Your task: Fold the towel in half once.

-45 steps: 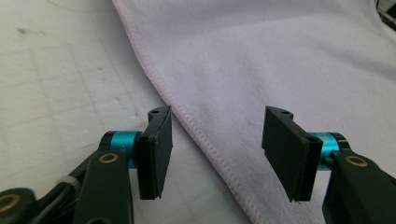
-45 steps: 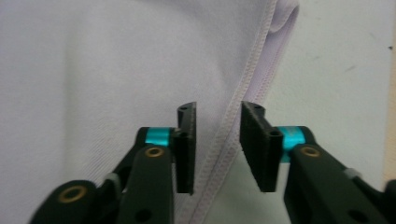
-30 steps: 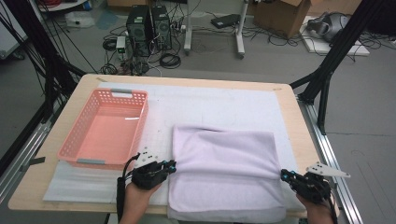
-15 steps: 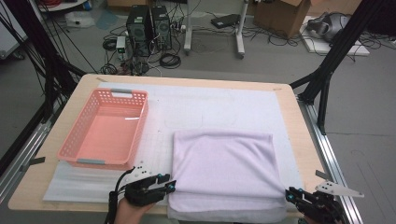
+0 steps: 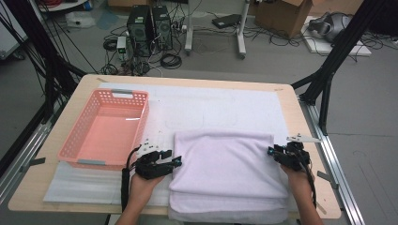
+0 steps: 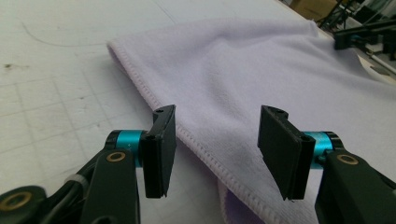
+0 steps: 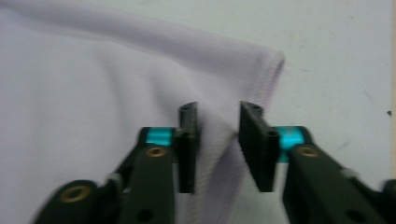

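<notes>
I have brought both grippers back to the folded towel (image 5: 225, 173) at the table's near edge. My left gripper (image 6: 215, 149) has just spread open over its left hem; my right gripper (image 7: 217, 144) has been closing on the right edge, ready for another fold.

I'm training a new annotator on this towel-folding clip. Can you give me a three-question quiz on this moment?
1. True or false: the left tongs are clamped on the folded lilac towel.
2. Where does the pink basket stand relative to the towel? A: left of it. B: on top of it. C: right of it.
3. Fill in: a ridge of the towel's edge rises between the jaws of the ____ tongs.

Key: 1 false, the jaws stand apart over the hem, having just been opening. 2 A. 3 right; these jaws have just been closing, with a gap showing beside the cloth.
</notes>
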Action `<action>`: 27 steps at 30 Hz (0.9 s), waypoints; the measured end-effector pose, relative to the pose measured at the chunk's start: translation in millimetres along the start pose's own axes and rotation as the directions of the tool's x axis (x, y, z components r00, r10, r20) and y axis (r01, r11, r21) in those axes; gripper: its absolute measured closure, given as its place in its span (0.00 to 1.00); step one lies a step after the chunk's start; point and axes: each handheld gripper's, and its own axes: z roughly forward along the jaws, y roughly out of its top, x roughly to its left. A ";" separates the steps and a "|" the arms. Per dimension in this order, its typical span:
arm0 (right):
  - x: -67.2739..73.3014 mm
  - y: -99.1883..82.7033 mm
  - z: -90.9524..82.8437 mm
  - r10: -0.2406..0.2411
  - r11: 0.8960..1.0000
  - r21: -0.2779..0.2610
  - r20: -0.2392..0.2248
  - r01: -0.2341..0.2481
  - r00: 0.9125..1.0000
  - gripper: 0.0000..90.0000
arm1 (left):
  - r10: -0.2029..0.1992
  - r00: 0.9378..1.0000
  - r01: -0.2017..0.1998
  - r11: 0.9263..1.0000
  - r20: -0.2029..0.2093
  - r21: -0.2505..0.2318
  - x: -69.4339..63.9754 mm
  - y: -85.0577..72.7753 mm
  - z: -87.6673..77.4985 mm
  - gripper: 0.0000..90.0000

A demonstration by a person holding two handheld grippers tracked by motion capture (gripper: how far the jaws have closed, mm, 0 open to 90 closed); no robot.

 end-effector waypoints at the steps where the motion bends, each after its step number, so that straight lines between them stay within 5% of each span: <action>1: -2.4 -0.4 4.2 -0.024 0.999 0.023 0.015 0.023 1.000 0.93 | 0.009 1.000 -0.009 1.000 -0.004 0.000 0.8 0.5 1.8 0.52; 5: -6.1 -6.1 -5.4 -0.014 1.000 0.016 0.097 0.012 0.995 0.91 | 0.020 1.000 -0.020 1.000 -0.007 -0.019 6.6 5.5 4.7 0.49; 9: -11.8 -14.9 -13.5 0.045 0.998 -0.048 0.022 -0.044 0.999 0.65 | 0.020 1.000 -0.020 0.999 -0.007 -0.037 14.1 14.2 10.0 0.48; 11: -16.3 -12.7 -16.7 0.059 0.995 -0.080 0.009 -0.058 0.998 0.61 | 0.017 1.000 -0.018 0.998 -0.020 -0.065 17.5 18.1 13.8 0.47; 17: -31.9 11.4 -10.2 0.043 0.994 -0.097 -0.019 -0.045 0.999 0.54 | 0.009 0.999 -0.009 1.000 -0.053 -0.007 28.9 42.9 36.9 0.47; 21: -36.1 25.1 4.3 -0.001 0.998 -0.059 -0.021 0.000 1.000 0.52 | 0.004 0.996 -0.003 1.000 -0.091 0.021 40.4 53.9 56.2 0.47; 24: -40.8 29.2 13.3 0.011 0.997 -0.080 -0.053 -0.016 0.999 0.51 | 0.001 0.994 0.004 0.999 -0.109 0.052 50.5 58.2 69.4 0.46; 27: -47.0 27.2 26.4 0.029 0.998 -0.047 -0.081 -0.033 0.996 0.49 | -0.035 0.993 0.042 0.997 -0.113 0.062 58.5 56.1 78.4 0.46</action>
